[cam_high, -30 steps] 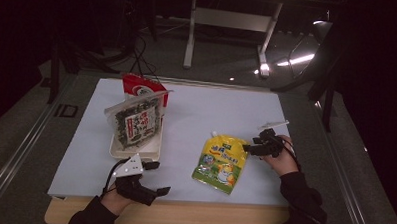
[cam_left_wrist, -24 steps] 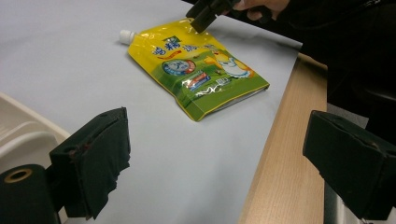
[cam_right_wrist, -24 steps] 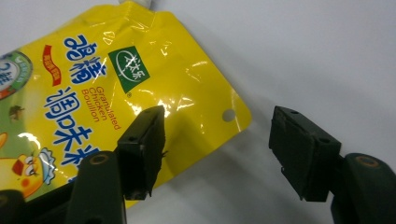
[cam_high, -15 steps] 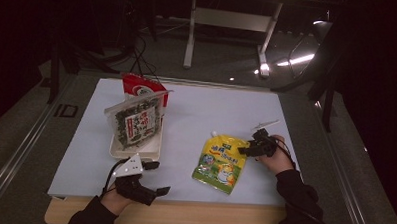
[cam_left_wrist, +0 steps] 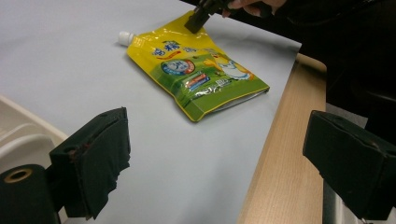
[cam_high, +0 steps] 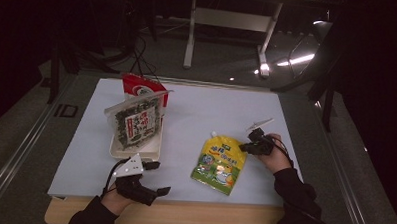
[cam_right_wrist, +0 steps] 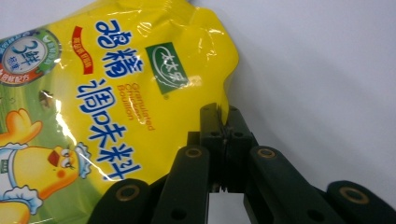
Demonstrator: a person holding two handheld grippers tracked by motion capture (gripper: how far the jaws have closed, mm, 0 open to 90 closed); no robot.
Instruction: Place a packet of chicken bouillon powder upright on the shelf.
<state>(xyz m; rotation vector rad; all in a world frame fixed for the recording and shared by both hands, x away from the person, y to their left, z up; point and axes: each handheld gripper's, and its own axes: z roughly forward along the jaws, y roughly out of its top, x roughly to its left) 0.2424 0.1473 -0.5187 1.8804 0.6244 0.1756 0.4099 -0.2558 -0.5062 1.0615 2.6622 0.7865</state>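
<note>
Two grippers in play. Right gripper [cam_right_wrist: 226, 122], lower centre of its own view, has jaws pinched tight on the edge of one yellow pouch [cam_high: 219, 162]; in the high view it sits right of centre, at the pouch's upper right edge. Left gripper [cam_high: 155, 177], bottom left of the high view, jaws wide apart, holding nothing. Pouch lies flat on the white mat [cam_high: 206, 112]; long axis runs near-vertical in frame, white spout cap [cam_high: 214, 134] toward frame top, slightly left. One white tray [cam_high: 135, 149] left of centre w/ one seaweed packet [cam_high: 135, 121] leaning in it; one red bag [cam_high: 140, 88] behind.

High view overhead; both tong views share pouch [cam_left_wrist: 196, 70]
</note>
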